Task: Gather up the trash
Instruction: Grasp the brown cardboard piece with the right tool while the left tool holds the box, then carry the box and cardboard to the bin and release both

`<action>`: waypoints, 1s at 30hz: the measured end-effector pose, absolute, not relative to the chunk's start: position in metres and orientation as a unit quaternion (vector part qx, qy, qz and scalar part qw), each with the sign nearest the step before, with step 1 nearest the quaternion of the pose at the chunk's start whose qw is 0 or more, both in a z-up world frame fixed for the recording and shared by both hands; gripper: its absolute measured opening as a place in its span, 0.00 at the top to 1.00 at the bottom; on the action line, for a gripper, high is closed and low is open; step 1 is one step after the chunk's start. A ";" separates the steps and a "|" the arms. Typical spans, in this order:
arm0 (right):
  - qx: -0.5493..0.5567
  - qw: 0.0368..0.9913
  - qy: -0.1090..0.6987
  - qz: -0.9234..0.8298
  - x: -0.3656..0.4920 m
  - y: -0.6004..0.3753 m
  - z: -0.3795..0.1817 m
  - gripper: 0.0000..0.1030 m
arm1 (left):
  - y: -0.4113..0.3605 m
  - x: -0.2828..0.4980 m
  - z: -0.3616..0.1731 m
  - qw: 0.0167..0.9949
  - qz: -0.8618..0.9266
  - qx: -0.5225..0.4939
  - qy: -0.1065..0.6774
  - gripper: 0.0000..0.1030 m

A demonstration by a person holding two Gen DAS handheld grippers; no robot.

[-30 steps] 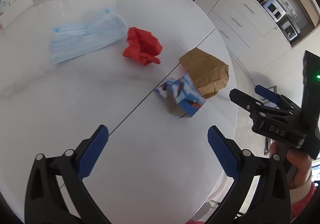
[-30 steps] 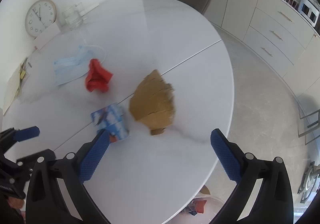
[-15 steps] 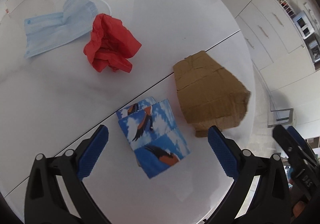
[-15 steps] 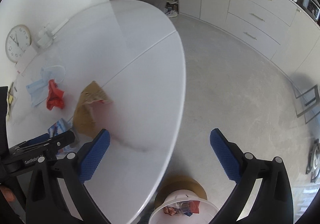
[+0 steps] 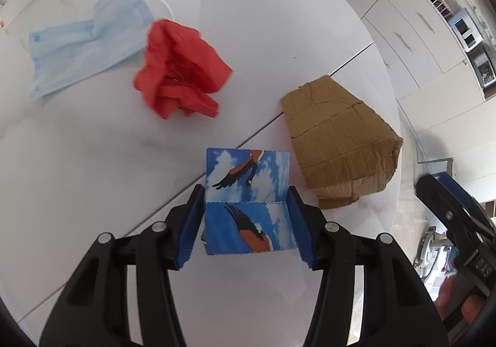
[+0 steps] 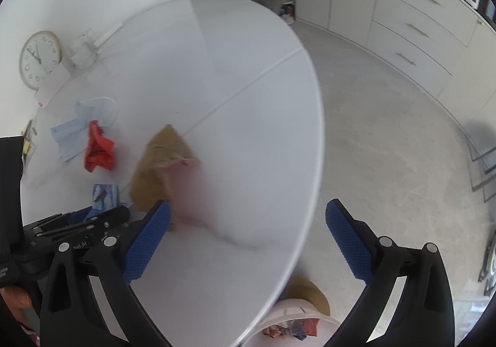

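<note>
Blue pads of the left hand-held gripper sit on both sides of the blue bird-print carton, jaws closing, pads touching its left and right faces. Carton stands on the white table, right by the seam line.

From the carton, left wrist view:
- crumpled red paper at 11 o'clock, near
- blue face mask at 10 o'clock, beyond the red paper and touching it
- crushed brown cardboard box at 2 o'clock, just beside the carton; contact can't be told

Right hand-held gripper: jaws wide apart, nothing between them, hanging over the table edge. In its own view a white bin with wrappers inside shows at 6 o'clock, on the floor below the table rim. Same gripper appears at 4 o'clock in the left wrist view, a hand below it.

Right wrist view is motion-blurred around the cardboard box.
</note>
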State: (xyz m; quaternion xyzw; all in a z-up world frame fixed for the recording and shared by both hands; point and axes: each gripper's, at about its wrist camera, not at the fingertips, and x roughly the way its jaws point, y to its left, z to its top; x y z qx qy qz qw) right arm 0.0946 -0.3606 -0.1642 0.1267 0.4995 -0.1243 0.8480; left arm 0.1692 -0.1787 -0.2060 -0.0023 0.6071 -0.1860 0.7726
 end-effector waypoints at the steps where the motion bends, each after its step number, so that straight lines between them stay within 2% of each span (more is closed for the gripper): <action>1: 0.127 0.849 0.500 -0.116 0.099 -0.356 -0.164 0.03 | -0.175 0.168 -0.203 0.774 -0.188 -0.001 0.605 0.50; 8: 0.131 0.847 0.512 -0.059 0.138 -0.318 -0.179 0.05 | -0.129 0.156 -0.172 0.787 -0.194 0.022 0.586 0.50; 11: 0.125 0.839 0.528 -0.048 0.153 -0.310 -0.191 0.22 | -0.107 0.152 -0.165 0.786 -0.189 0.008 0.589 0.50; 12: 0.125 0.834 0.535 -0.046 0.157 -0.308 -0.194 0.38 | -0.102 0.151 -0.164 0.786 -0.188 0.003 0.590 0.50; 13: 0.126 0.831 0.540 -0.045 0.160 -0.308 -0.197 0.49 | -0.097 0.151 -0.163 0.786 -0.185 -0.001 0.590 0.50; 15: 0.136 0.824 0.548 -0.041 0.162 -0.307 -0.203 0.57 | -0.093 0.151 -0.163 0.786 -0.183 -0.002 0.590 0.50; 16: 0.136 0.826 0.546 -0.042 0.162 -0.307 -0.202 0.69 | -0.089 0.150 -0.162 0.787 -0.181 0.000 0.590 0.50; 17: 0.137 0.827 0.544 -0.038 0.160 -0.306 -0.199 0.74 | -0.086 0.148 -0.162 0.787 -0.181 0.002 0.590 0.50; 18: 0.140 0.827 0.543 -0.035 0.158 -0.305 -0.196 0.86 | -0.085 0.146 -0.162 0.788 -0.180 0.006 0.589 0.50; 19: 0.139 0.828 0.543 -0.034 0.156 -0.304 -0.195 0.92 | -0.084 0.146 -0.162 0.788 -0.182 0.007 0.589 0.50; 24: 0.132 0.831 0.539 -0.046 0.133 -0.304 -0.184 0.93 | -0.089 0.137 -0.157 0.781 -0.206 0.004 0.590 0.50; 30: 0.158 0.842 0.512 -0.059 0.074 -0.310 -0.160 0.93 | -0.118 0.104 -0.139 0.775 -0.271 0.048 0.569 0.50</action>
